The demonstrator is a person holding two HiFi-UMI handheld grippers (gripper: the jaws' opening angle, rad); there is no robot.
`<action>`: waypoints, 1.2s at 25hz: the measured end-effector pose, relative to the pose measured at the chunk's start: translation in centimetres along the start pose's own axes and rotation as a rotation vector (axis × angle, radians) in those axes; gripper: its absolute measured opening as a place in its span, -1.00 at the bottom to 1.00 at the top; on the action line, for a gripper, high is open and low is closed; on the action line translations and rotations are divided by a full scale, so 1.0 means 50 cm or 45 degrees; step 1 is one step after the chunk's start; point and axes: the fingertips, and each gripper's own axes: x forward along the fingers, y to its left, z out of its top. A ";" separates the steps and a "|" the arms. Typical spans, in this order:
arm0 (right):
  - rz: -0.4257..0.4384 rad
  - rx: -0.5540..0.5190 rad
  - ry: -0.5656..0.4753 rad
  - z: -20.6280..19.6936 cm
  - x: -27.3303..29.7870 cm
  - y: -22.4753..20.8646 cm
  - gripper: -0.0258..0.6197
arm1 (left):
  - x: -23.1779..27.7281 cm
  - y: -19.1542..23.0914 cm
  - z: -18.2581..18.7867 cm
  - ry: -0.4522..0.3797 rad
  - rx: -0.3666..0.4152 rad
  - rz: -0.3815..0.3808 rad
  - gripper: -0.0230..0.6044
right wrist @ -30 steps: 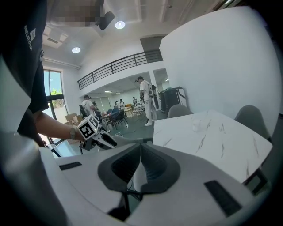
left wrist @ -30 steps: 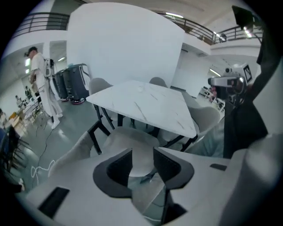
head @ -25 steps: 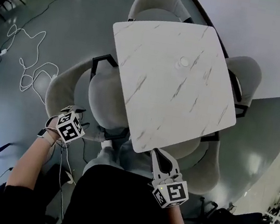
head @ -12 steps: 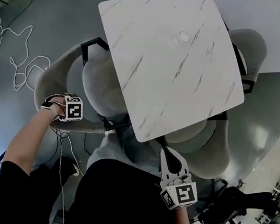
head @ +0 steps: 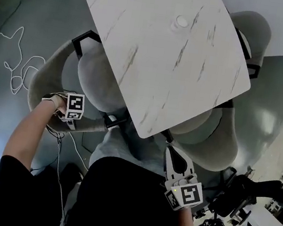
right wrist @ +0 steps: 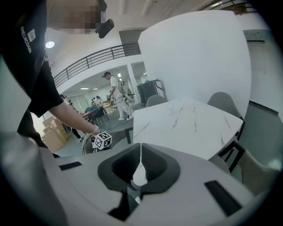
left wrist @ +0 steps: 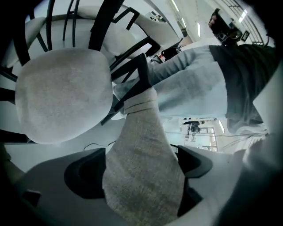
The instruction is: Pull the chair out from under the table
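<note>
While left tongs (left wrist: 140, 152) are opening astride the chair rim (head: 44, 79), right tongs (right wrist: 141, 150) hang shut and empty.

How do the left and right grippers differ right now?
Jaws: the left gripper's are apart and opening; the right gripper's are closed together.
Contents: the left gripper has the grey edge of the chair backrest between its jaws; the right gripper has nothing.
Place: the left gripper is at the chair; the right gripper hangs free near the table corner.
Shared: same two-jaw build.
</note>
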 end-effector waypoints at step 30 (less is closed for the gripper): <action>-0.077 0.055 0.110 -0.045 0.030 -0.003 -0.88 | 0.235 -0.034 0.129 0.066 0.166 -0.250 0.97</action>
